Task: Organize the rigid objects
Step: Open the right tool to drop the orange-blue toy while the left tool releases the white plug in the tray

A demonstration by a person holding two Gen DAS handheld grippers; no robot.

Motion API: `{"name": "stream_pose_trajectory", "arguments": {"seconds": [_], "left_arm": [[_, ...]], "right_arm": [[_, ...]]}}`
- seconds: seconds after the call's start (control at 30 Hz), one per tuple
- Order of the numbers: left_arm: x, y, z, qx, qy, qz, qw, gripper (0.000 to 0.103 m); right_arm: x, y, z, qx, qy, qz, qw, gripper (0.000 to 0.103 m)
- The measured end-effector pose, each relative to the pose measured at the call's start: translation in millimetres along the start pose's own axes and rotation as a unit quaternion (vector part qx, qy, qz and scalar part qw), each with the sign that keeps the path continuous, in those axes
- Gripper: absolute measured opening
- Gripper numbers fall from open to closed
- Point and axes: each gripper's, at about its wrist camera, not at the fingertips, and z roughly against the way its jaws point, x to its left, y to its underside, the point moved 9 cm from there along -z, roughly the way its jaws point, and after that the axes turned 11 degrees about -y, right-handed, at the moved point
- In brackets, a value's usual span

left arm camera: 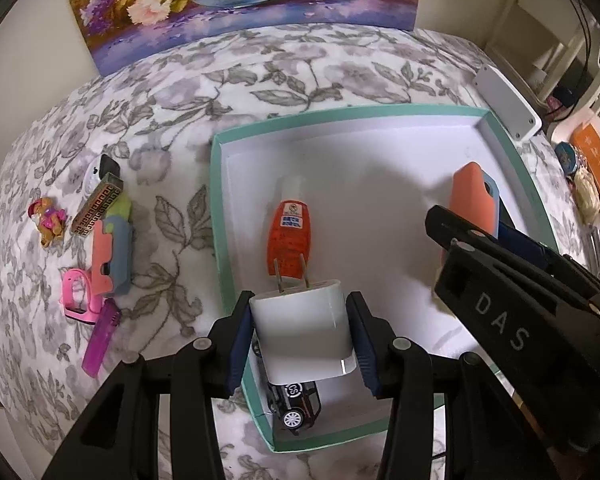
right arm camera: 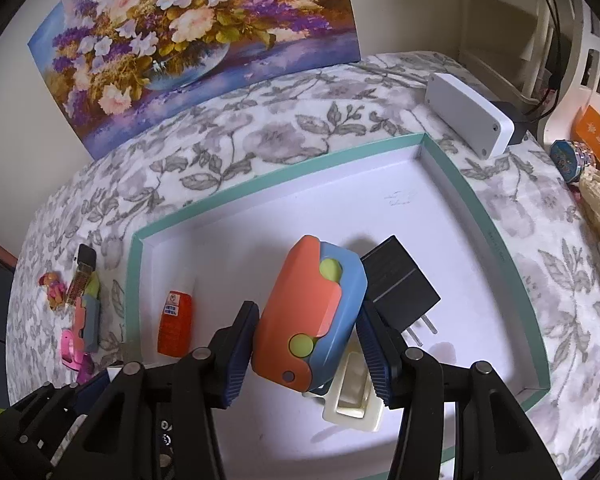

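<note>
1. Two black claws with blue pads hang over a teal-rimmed tray (left arm camera: 219, 216) with a white floor, set on a grey floral cloth (left arm camera: 172, 128).
2. The left claw (left arm camera: 305, 336) is clamped on a white charger (left arm camera: 304, 332), one pad pressed to each side. The prongs point away from the camera, toward an orange bottle (left arm camera: 289, 240) lying in the tray.
3. Below the charger a dark toy car (left arm camera: 296, 404) sits in the tray's near corner.
4. The right claw (right arm camera: 308, 354) is clamped on an orange-and-blue block (right arm camera: 310, 312) with yellow-green dots, both pads touching its sides, jaws partly spread. It is held above the tray floor.
5. Just beside the block lies a black plug adapter (right arm camera: 400, 286), prongs toward the camera. Under the block sits a cream rectangular frame (right arm camera: 354, 404).
6. Left of the tray, on the cloth, lie a small figurine (left arm camera: 47, 220), a patterned brown bar (left arm camera: 98, 210), a second orange-and-blue block (left arm camera: 112, 256), a pink ring-shaped toy (left arm camera: 78, 296) and a purple lighter (left arm camera: 100, 336).
7. A flower painting (right arm camera: 196, 40) leans at the far edge, and a white box (right arm camera: 470, 118) lies beyond the tray.
</note>
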Motion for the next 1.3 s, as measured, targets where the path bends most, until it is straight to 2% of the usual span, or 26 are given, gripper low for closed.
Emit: {"name": "stream_pose_trajectory", "arguments": {"seconds": [0.4,0.53,0.83,1.03,1.3], "left_arm": [[-0.9,0.8,-0.4,0.001,-0.005,-0.010,0.9999,0.048],[0.2,-0.3,0.2,0.000,-0.008,-0.008,0.9999,0.054],[4.1,-3.9,7.5,-0.011,-0.011,-0.002,0.9999,0.055],[17.7,-4.4,6.7,-0.007,-0.008,0.024,0.9997,0.055],[63.4,-4.6,0.5,0.005,-0.018,0.099,0.9950,0.055]], "right_arm": [[-4.5,2.7,-3.4,0.005,0.000,-0.010,1.000,0.054],[-3.7,3.7,-4.2,0.006,-0.005,-0.012,1.000,0.054],[1.7,-2.0,2.0,-0.007,-0.009,-0.002,1.000,0.055],[6.9,-9.3,11.1,-0.024,-0.010,0.006,1.000,0.055],[1.2,-7.6,8.7,-0.020,-0.009,-0.005,1.000,0.054]]}}
